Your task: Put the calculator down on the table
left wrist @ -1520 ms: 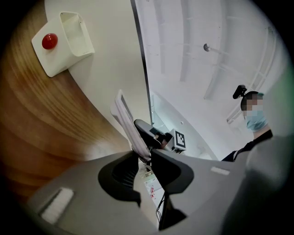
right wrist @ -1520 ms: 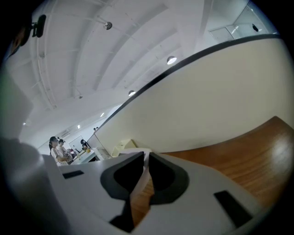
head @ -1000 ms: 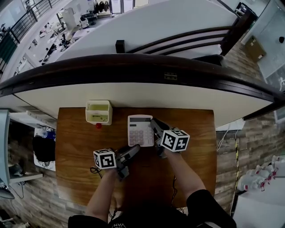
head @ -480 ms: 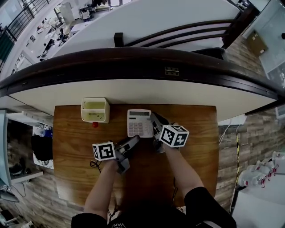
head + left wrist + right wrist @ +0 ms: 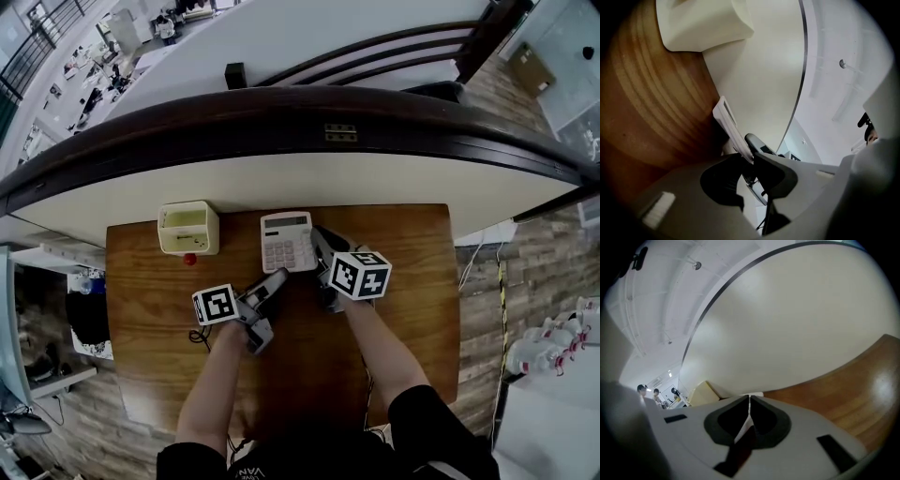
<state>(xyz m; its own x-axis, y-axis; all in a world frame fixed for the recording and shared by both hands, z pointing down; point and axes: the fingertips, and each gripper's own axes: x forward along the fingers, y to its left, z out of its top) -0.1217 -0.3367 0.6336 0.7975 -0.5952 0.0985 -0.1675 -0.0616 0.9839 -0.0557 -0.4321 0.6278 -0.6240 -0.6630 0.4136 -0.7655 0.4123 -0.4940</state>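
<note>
A white calculator [image 5: 288,242] with pink keys is held low over the wooden table [image 5: 150,319], near its far edge. My left gripper [image 5: 279,276] is shut on the calculator's near edge. In the left gripper view the calculator [image 5: 727,123] shows edge-on and runs in between the jaws [image 5: 751,157]. My right gripper [image 5: 317,246] is shut on its right edge. In the right gripper view a thin white strip of the calculator [image 5: 752,393] shows at the closed jaw tips [image 5: 749,399]. Whether the calculator rests on the wood I cannot tell.
A cream open box [image 5: 187,228] stands on the table left of the calculator, with a small red thing [image 5: 190,259] at its near side. A white curved counter [image 5: 281,183] with a dark rim borders the table's far edge.
Both grippers have carried the calculator a little toward the table's far edge and lower. The left gripper has rolled somewhat. Both grips look unchanged.
</note>
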